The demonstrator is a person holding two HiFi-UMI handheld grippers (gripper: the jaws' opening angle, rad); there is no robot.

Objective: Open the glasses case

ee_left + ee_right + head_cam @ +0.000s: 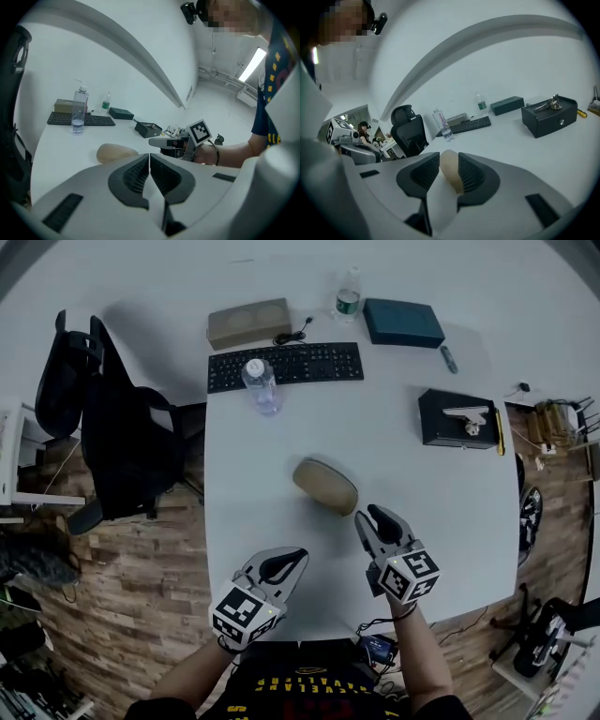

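Note:
A tan, oval glasses case (325, 486) lies closed near the middle of the white table (450, 512). My right gripper (373, 520) is just to the case's near right, a short gap away, with its jaws open. In the right gripper view the case (451, 176) shows through the gap between the jaws of the right gripper (449, 158), farther out, and the pads do not touch it. My left gripper (291, 560) is shut with nothing in it, nearer the table's front edge. The left gripper view has the case (116, 152) ahead and slightly left of the left gripper (149, 157).
At the back of the table are a black keyboard (285, 365), a clear water bottle (262, 385), a tan box (248, 322) and a teal box (403, 322). A black box (457, 418) sits at the right. A black office chair (112, 442) stands left of the table.

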